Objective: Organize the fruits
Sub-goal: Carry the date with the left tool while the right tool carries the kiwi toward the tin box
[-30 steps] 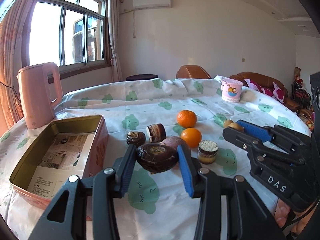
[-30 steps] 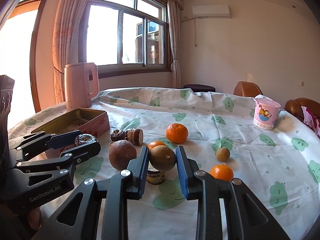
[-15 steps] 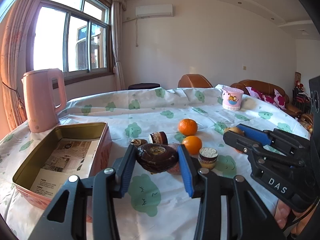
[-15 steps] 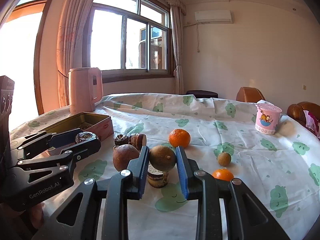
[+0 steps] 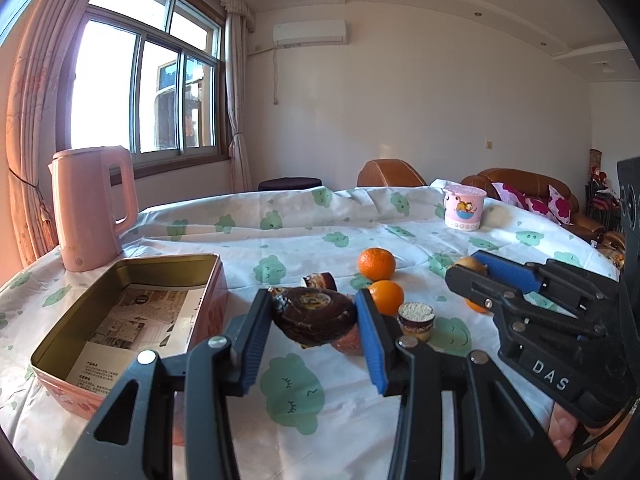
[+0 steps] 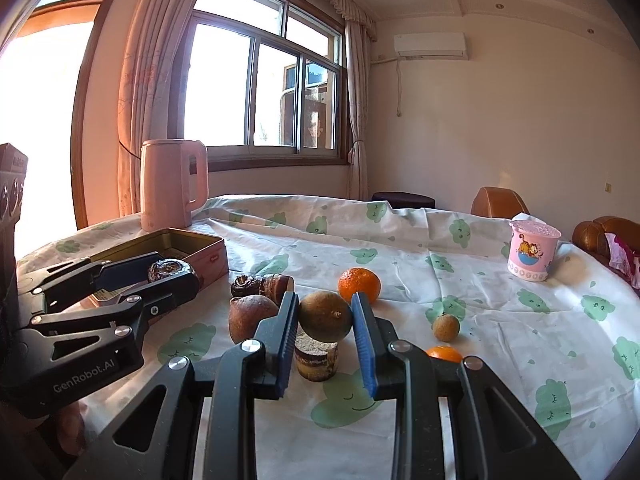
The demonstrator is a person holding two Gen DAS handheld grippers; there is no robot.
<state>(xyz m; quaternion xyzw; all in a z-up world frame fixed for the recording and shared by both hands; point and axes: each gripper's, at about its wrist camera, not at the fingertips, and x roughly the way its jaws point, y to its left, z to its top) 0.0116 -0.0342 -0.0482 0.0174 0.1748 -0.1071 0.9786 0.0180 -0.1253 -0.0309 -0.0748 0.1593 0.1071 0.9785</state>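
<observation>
My left gripper [image 5: 314,314] is shut on a dark brown glossy cake [image 5: 312,314], held above the tablecloth just right of an open tin box [image 5: 52,344]. In the right wrist view the left gripper [image 6: 162,274] hangs beside that tin [image 6: 212,258]. My right gripper [image 6: 325,314] is shut on a round greenish-brown fruit [image 6: 325,316], raised over a crumb-topped small cake [image 6: 316,358]. On the cloth lie an orange [image 6: 359,285], a reddish-brown fruit [image 6: 250,316], a small brown fruit [image 6: 445,327] and a small orange [image 6: 444,354].
A pink kettle [image 5: 90,208] stands behind the tin at the left edge. A pink printed cup [image 5: 464,208] sits far right. Two dark small cakes [image 6: 260,285] lie near the tin. The tin holds only a printed paper sheet [image 5: 132,324]. Sofas line the far side.
My left gripper has tipped upward a little with the dark cake still clamped. The right gripper has barely moved and keeps its fruit.
</observation>
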